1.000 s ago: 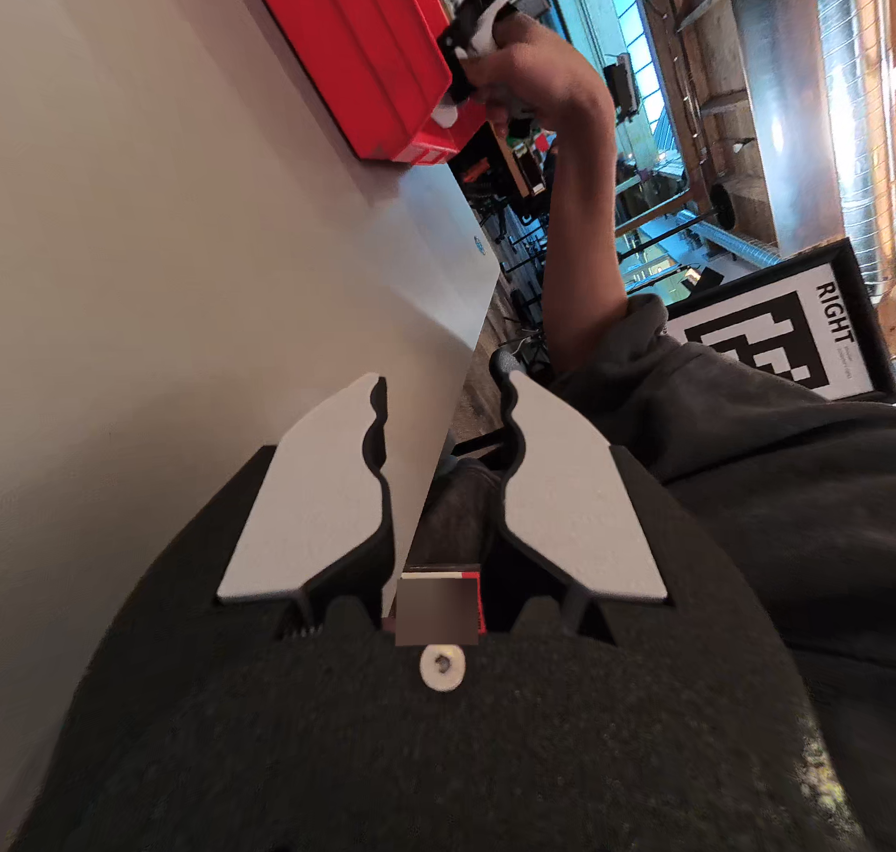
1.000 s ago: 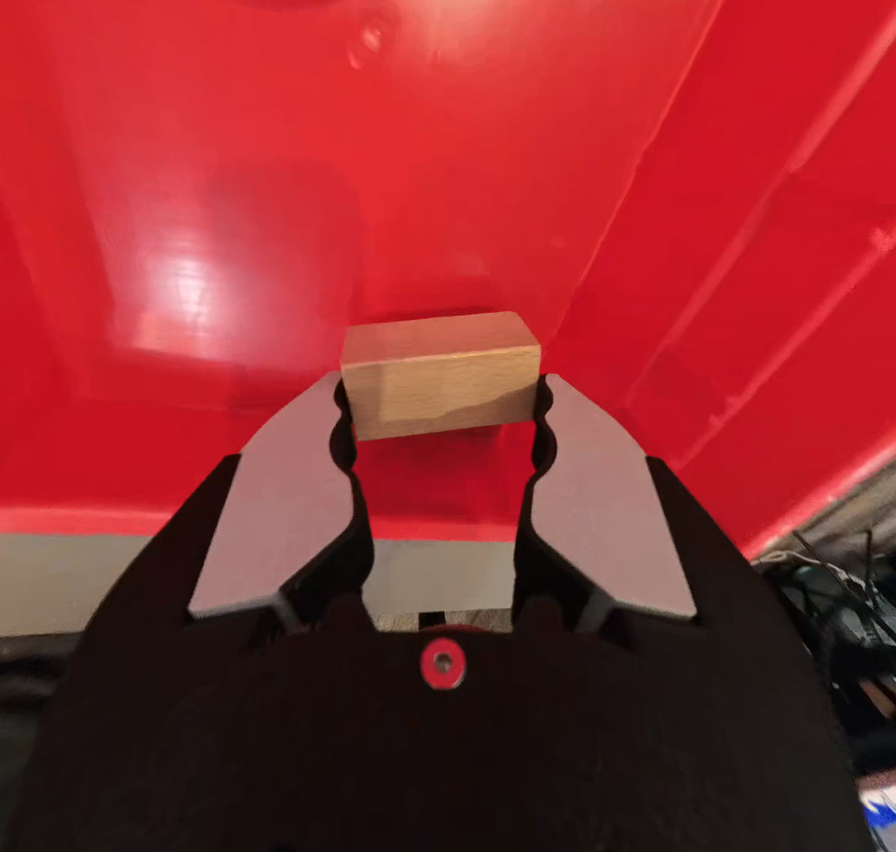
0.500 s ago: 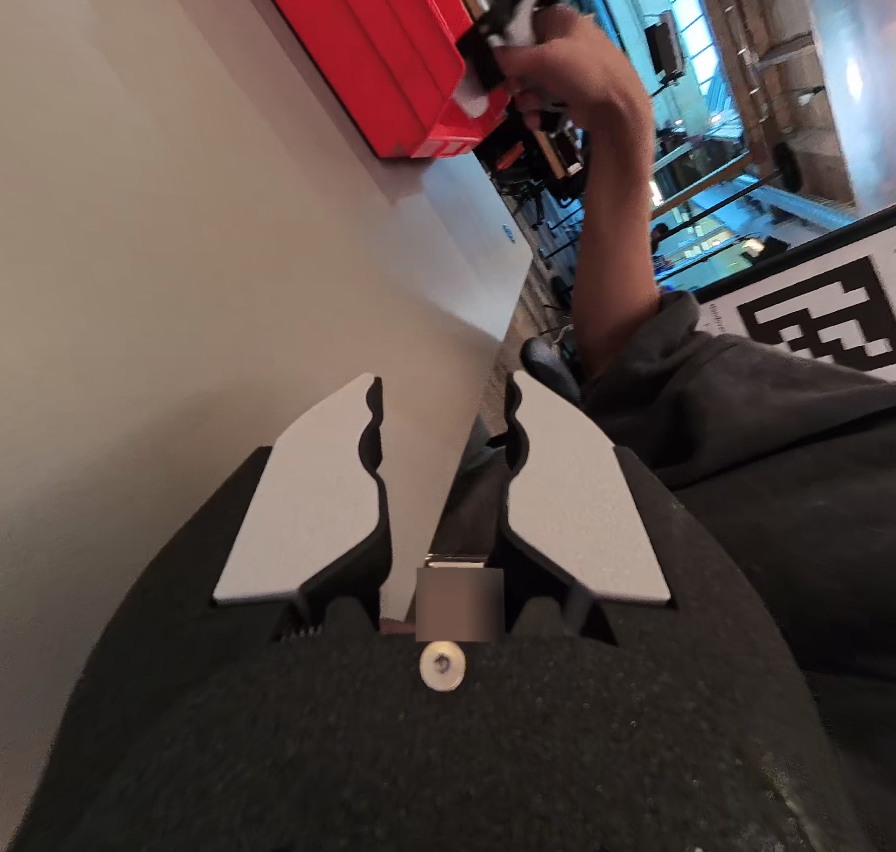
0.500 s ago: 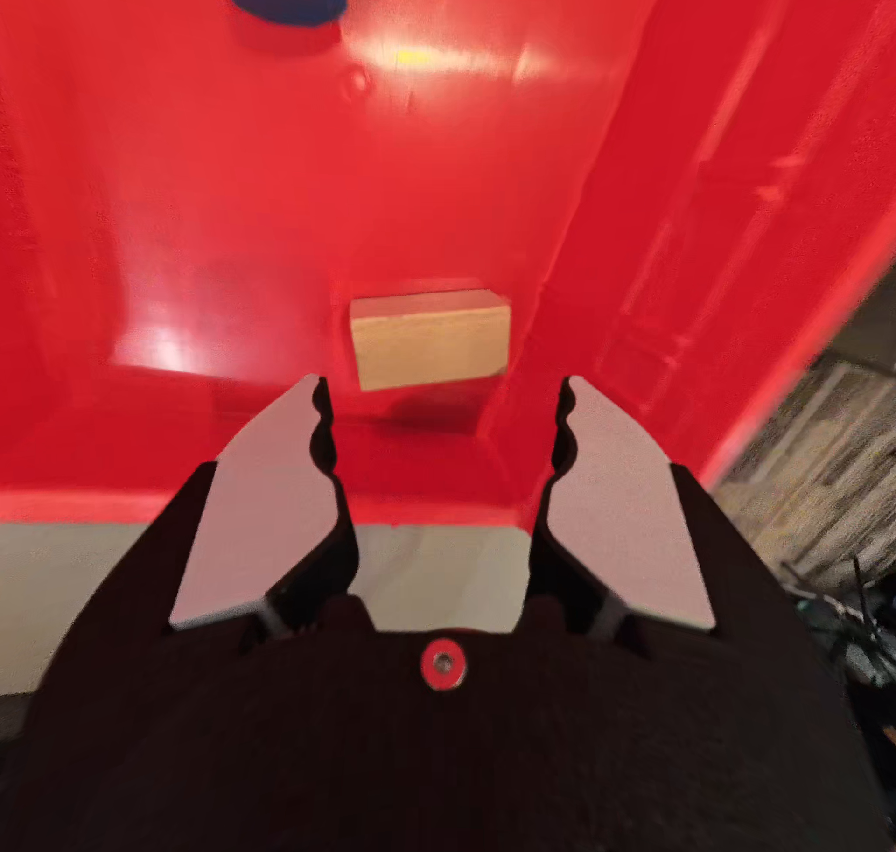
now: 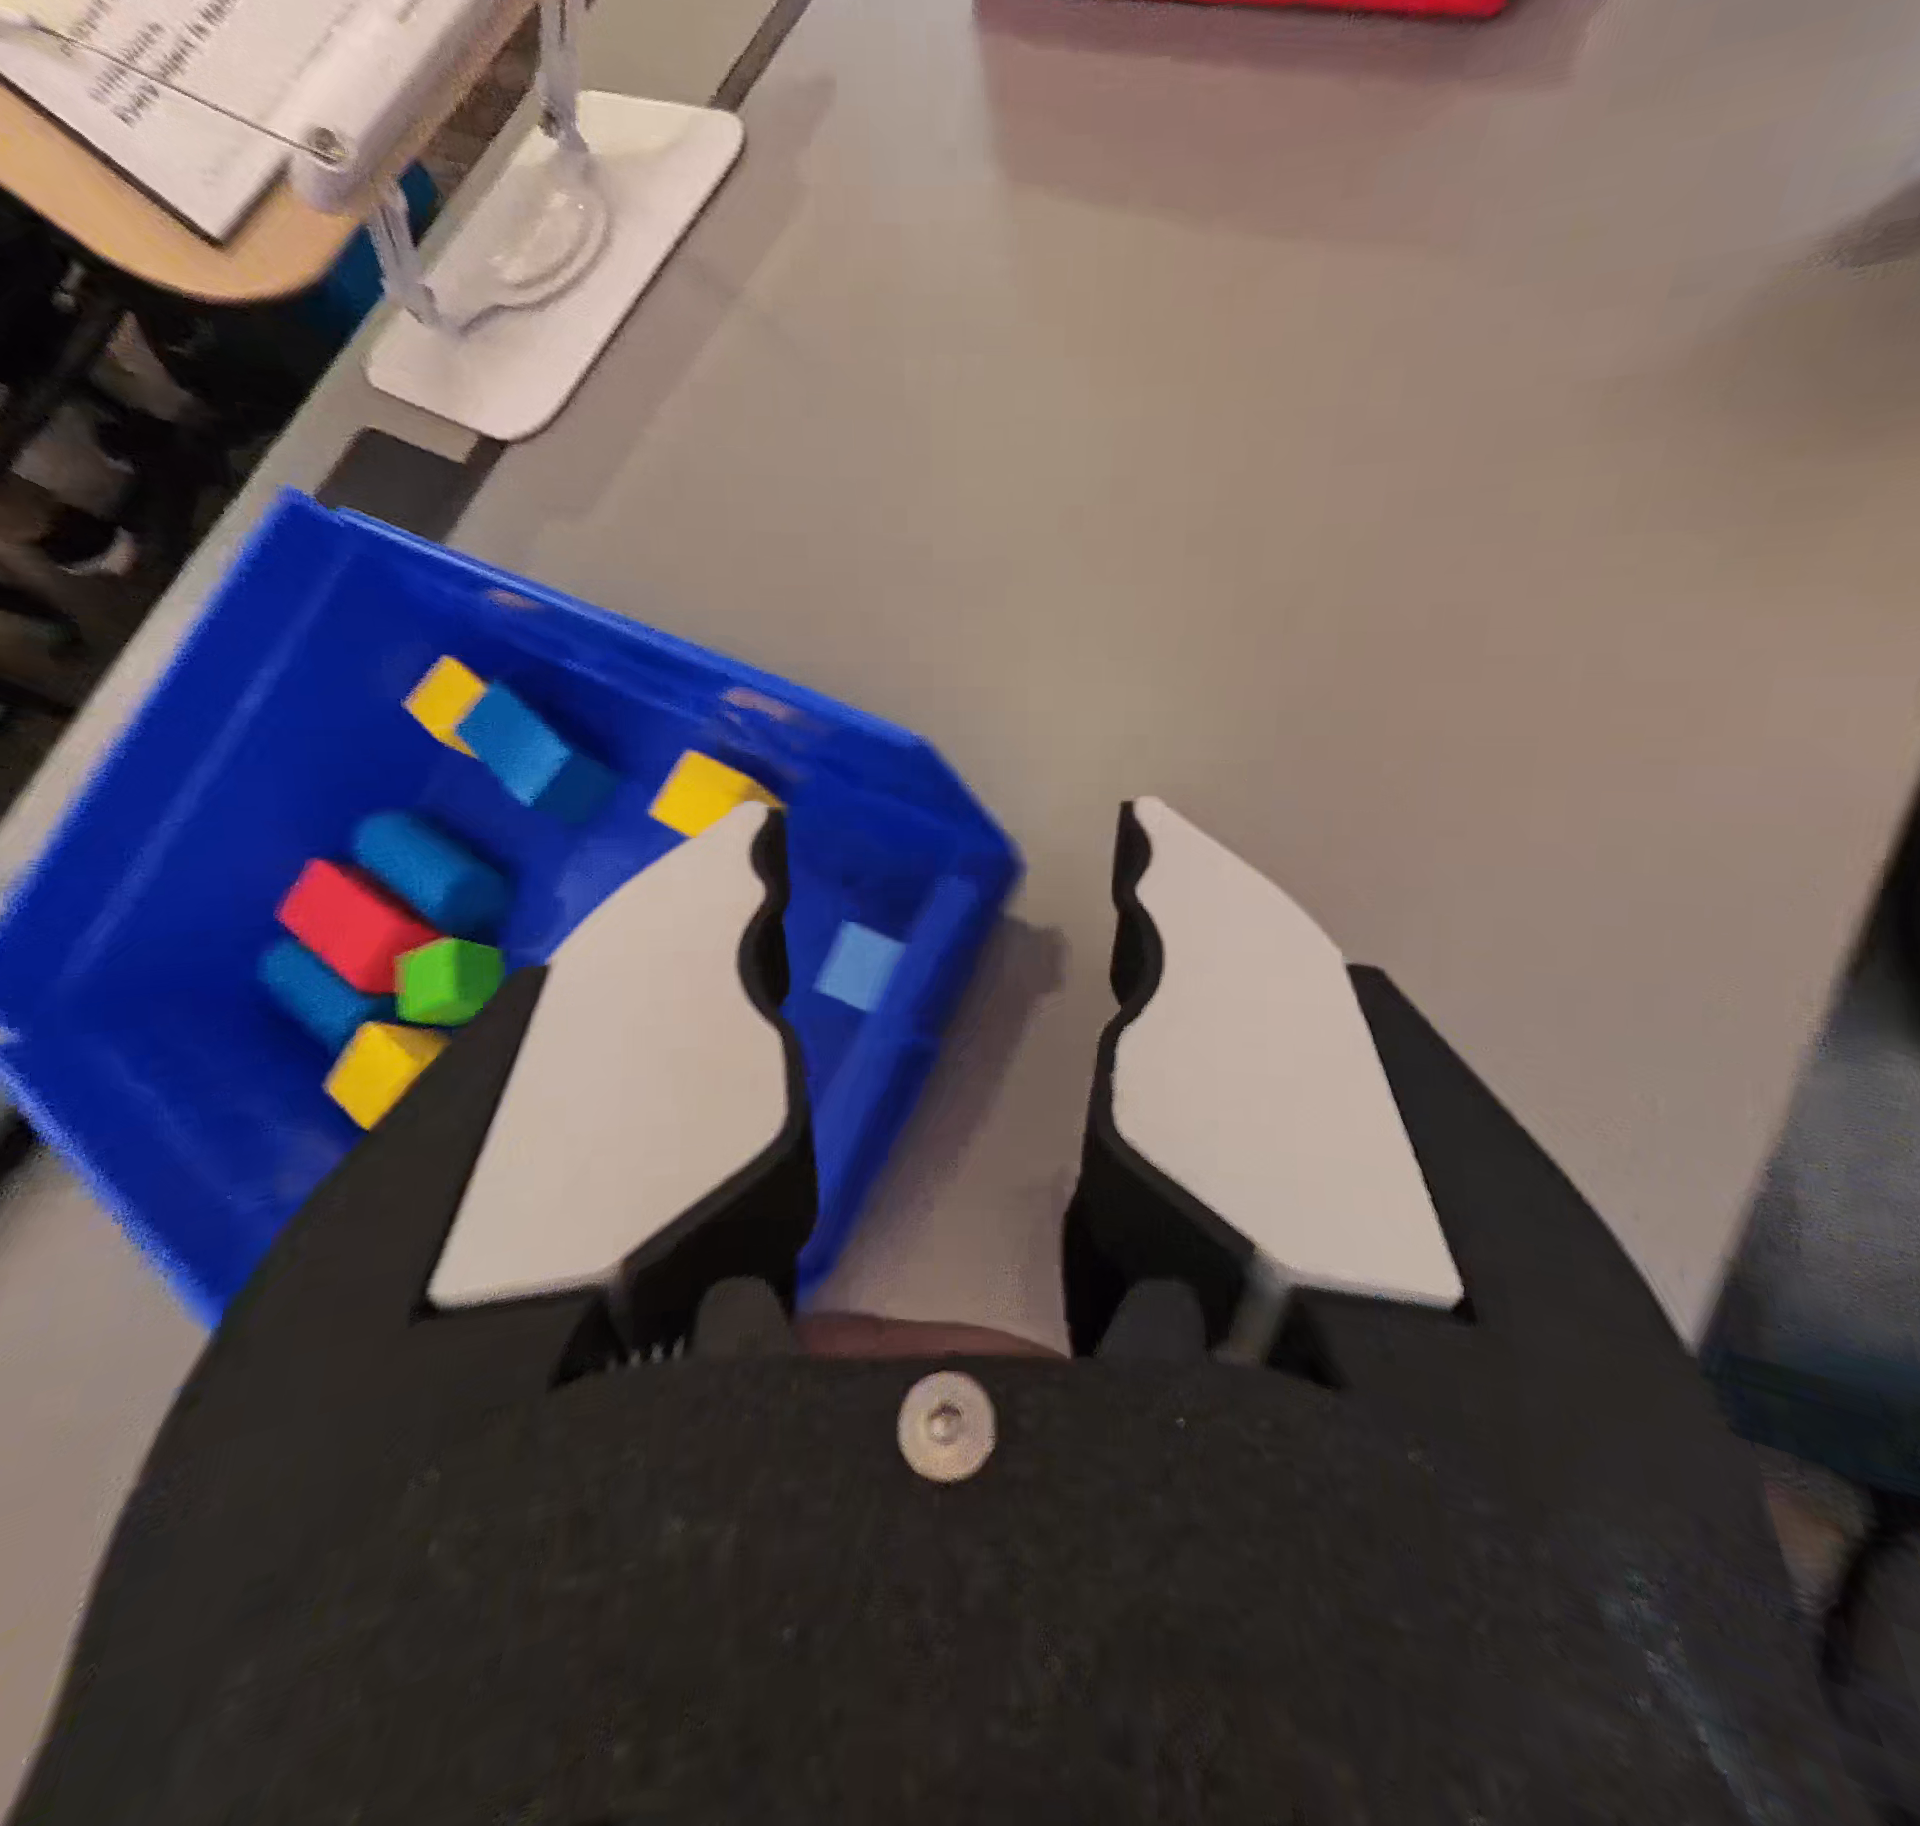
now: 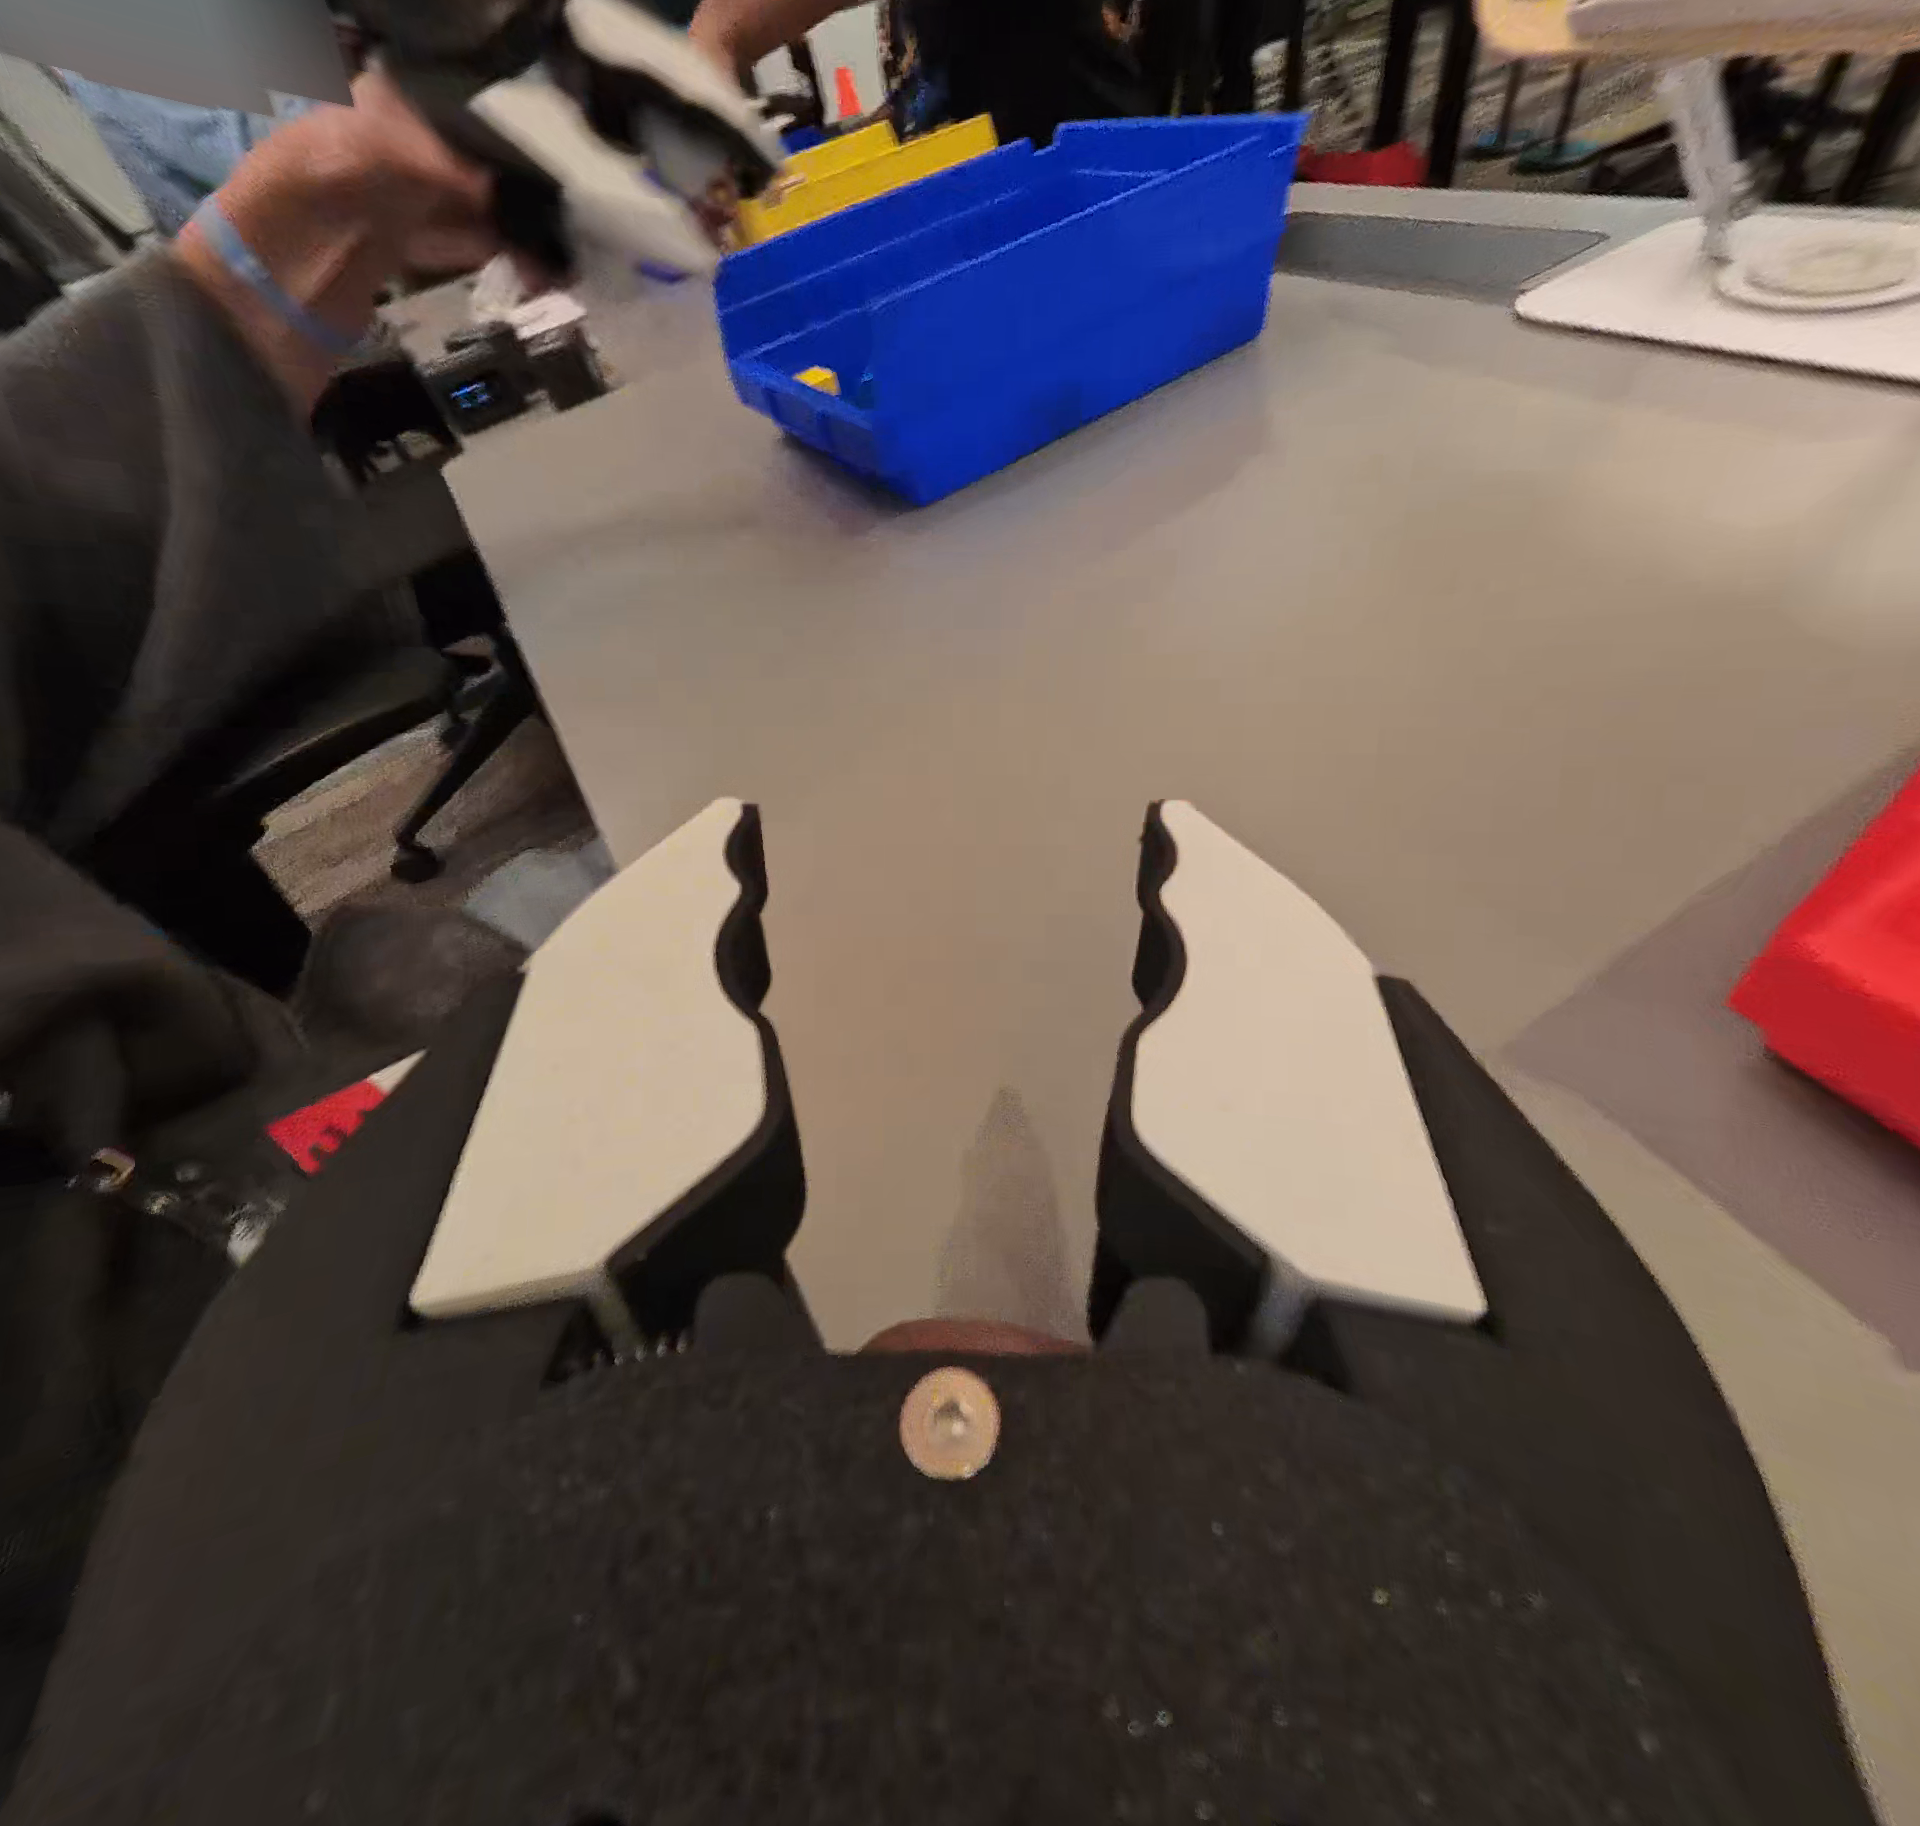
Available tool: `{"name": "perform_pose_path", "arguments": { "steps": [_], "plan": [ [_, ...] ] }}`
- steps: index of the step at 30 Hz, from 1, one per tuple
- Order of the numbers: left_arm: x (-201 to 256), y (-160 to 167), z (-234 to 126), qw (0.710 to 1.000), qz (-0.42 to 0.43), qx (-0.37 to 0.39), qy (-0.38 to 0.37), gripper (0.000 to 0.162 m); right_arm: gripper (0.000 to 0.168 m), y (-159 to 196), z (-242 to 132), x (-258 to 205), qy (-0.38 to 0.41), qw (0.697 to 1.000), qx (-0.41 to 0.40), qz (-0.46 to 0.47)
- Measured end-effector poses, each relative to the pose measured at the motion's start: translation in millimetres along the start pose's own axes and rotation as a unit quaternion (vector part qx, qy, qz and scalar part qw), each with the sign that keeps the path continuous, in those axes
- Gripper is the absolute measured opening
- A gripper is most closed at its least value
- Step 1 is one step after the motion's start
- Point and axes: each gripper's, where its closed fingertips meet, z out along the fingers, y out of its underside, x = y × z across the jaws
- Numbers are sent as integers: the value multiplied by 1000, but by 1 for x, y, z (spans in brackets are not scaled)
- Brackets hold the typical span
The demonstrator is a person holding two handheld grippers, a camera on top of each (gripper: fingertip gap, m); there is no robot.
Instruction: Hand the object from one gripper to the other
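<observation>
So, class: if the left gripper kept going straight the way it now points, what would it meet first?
The left gripper is open and empty, tilted down at the grey table. Bare tabletop just past the blue bin's corner looks like first contact. The bin sits under the left finger, so depth is uncertain.

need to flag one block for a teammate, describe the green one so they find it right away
Look on the grey table for the blue bin. The green block sits in its cluster, touching a red block; it is the bin's only green piece.
</observation>
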Motion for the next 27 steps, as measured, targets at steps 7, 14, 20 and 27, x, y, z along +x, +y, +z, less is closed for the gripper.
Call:
{"name": "perform_pose_path", "arguments": {
  "steps": [7,14,20,27],
  "plan": [
    [-68,43,69,991,47,-91,89,55,70,5,4,4,-22,999,13,21],
    [-87,74,125,970,91,-174,141,55,70,7,5,10,-23,999,20,41],
    [-79,89,147,954,114,-208,184,36,70,8,10,16,-33,997,21,68],
    [-81,67,108,971,109,-149,150,36,68,2,14,16,-47,997,16,60]
  ]
}}
